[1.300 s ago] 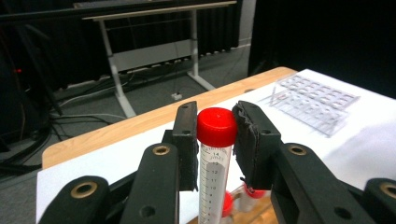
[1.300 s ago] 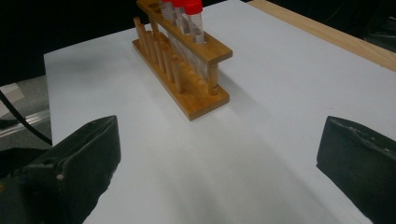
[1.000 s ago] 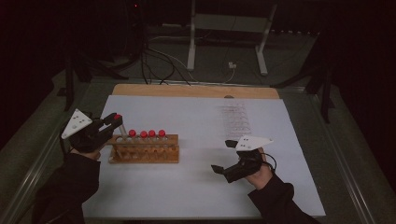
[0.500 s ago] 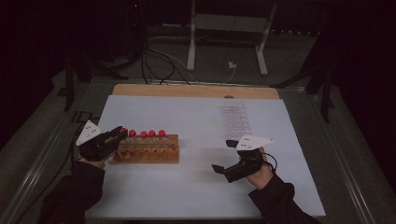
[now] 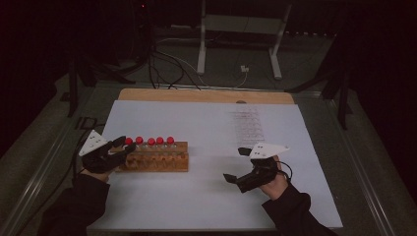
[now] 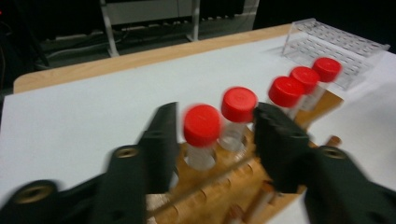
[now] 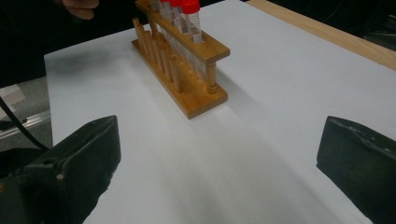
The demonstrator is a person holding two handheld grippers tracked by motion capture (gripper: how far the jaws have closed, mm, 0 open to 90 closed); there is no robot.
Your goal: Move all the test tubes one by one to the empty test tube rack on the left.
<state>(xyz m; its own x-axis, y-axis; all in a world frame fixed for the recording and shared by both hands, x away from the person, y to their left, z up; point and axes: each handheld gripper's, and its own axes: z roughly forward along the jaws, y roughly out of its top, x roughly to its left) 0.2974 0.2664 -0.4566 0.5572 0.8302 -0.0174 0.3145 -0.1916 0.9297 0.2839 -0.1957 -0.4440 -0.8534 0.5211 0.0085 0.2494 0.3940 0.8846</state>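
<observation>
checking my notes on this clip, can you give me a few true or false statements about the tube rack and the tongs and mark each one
1. Five red-capped tubes stand in the wooden rack. True.
2. The left tongs are clamped tight on a tube. False: their jaws have just been opening, and the nearest red-capped tube stands between them with gaps at both sides.
3. The right tongs are open with nothing between them. True.
4. The clear plastic rack holds red-capped tubes. False: no red caps show in it; they are all in the wooden rack.
5. The wooden rack lies tipped on its side. False: it stands upright on the white sheet.
</observation>
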